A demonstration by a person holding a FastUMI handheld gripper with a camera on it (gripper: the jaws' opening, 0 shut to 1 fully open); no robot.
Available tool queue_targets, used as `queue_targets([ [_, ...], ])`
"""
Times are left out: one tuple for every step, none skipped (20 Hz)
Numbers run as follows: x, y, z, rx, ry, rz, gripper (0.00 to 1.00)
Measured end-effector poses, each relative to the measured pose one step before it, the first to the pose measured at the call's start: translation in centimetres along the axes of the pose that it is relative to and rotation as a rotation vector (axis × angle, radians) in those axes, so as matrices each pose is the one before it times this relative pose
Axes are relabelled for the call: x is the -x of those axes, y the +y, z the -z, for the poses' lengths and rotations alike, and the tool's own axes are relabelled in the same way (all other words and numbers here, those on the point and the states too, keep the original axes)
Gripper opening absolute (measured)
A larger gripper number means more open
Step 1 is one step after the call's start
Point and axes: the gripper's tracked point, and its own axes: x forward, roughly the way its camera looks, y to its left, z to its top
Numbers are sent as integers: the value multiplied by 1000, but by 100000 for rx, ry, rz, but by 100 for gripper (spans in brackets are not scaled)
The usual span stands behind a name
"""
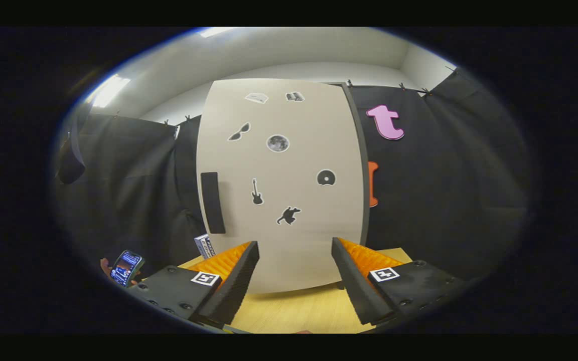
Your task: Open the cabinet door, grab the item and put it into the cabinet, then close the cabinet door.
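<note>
Cabinet door [281, 185] fills the frame's centre, shut, its dark handle [212, 202] at left. Gripper [295, 250] hangs released, holding nothing. Small box [204, 245], likely the item, waits lower left. Every step seems left.

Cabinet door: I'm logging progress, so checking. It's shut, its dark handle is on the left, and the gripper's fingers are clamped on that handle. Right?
Not quite. In the gripper view the cabinet door is shut and its dark handle is on the left, but the gripper is open, its fingers apart and short of the door, holding nothing.
</note>
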Motion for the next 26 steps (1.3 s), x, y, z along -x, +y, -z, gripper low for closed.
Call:
queue_targets([
  [1038, -850, 5, -47, -22, 1272, 93],
  [952, -906, 32, 101, 81, 1473, 93],
  [966, -943, 38, 212, 53, 1388, 93],
  [865, -907, -41, 195, 1, 1366, 93],
  [876, -952, -1, 147, -138, 1251, 93],
  [842, -948, -109, 72, -198, 1235, 93],
  [797, -948, -1, 110, -149, 994, 93],
  [777, -899, -84, 117, -272, 946, 93],
  [767, -903, -83, 106, -276, 712, 93],
  [829, -837, -127, 69, -415, 679, 93],
  [712, -817, -87, -1, -291, 520, 93],
  [765, -818, -79, 61, -242, 401, 93],
  [691, -701, -9, 269, -21, 271, 93],
  [612, -644, 34, 485, 109, 388, 93],
  [562, -589, 38, 670, 144, 195, 93],
  [444, -404, -41, 671, 127, 159, 93],
  [484, -456, 39, 542, 94, -13, 93],
  [217, -305, -24, 535, 24, 24, 93],
  [386, -405, 0, 451, -132, 83, 93],
  [373, -363, -4, 248, -302, 186, 93],
  [267, -328, -51, 22, -232, 52, 93],
  [206, -260, 32, -228, -214, 121, 93],
  [270, -191, 58, -325, -214, -18, 93],
  [229, -201, -21, -375, -286, 162, 93],
  [233, -163, 78, -440, -250, 143, 93],
  [189, -71, 77, -466, -169, 149, 93],
])
